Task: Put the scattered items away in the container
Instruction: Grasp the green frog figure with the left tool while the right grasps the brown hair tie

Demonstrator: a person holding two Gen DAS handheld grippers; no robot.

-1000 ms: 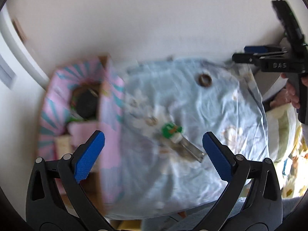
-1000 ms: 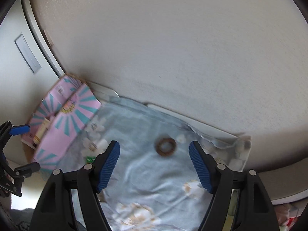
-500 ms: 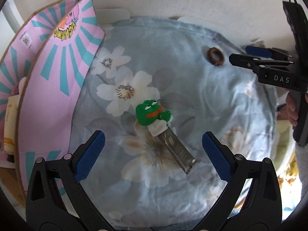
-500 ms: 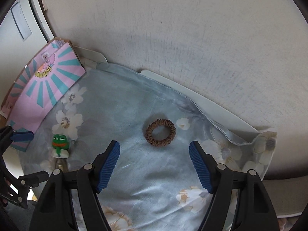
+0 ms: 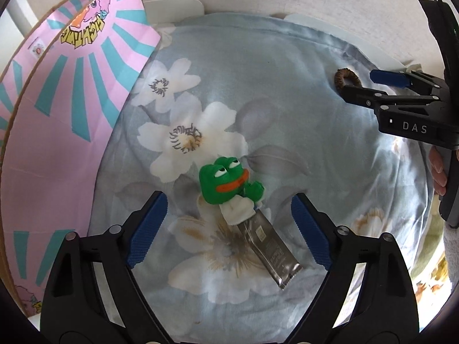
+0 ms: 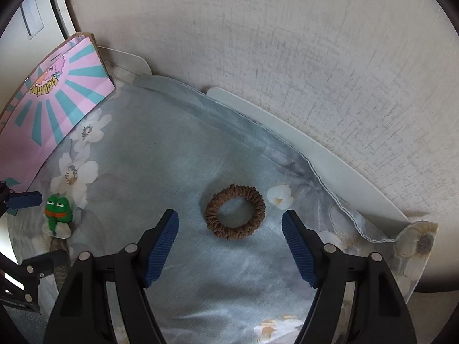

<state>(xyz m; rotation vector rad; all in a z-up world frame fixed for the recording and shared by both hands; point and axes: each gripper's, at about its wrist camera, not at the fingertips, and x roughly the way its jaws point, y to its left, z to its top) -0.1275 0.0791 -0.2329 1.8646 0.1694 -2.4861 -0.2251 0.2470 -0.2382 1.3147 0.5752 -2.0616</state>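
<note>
A green frog figure lies on a silver foil packet on the blue floral cloth. My left gripper is open just above them, one pad on each side. A brown hair scrunchie lies on the cloth. My right gripper is open, and the scrunchie is just beyond its tips. The frog also shows in the right wrist view, and the scrunchie in the left wrist view. The pink and teal cardboard box stands at the left.
A white wall runs behind the cloth. A white tray rim shows along the cloth's far edge. The right gripper shows in the left wrist view at the right. More floral bedding lies at lower right.
Both grippers have come down and closer to the cloth. The frog and packet now sit between the left pads. The scrunchie is nearer the right tips. Both stay open.
</note>
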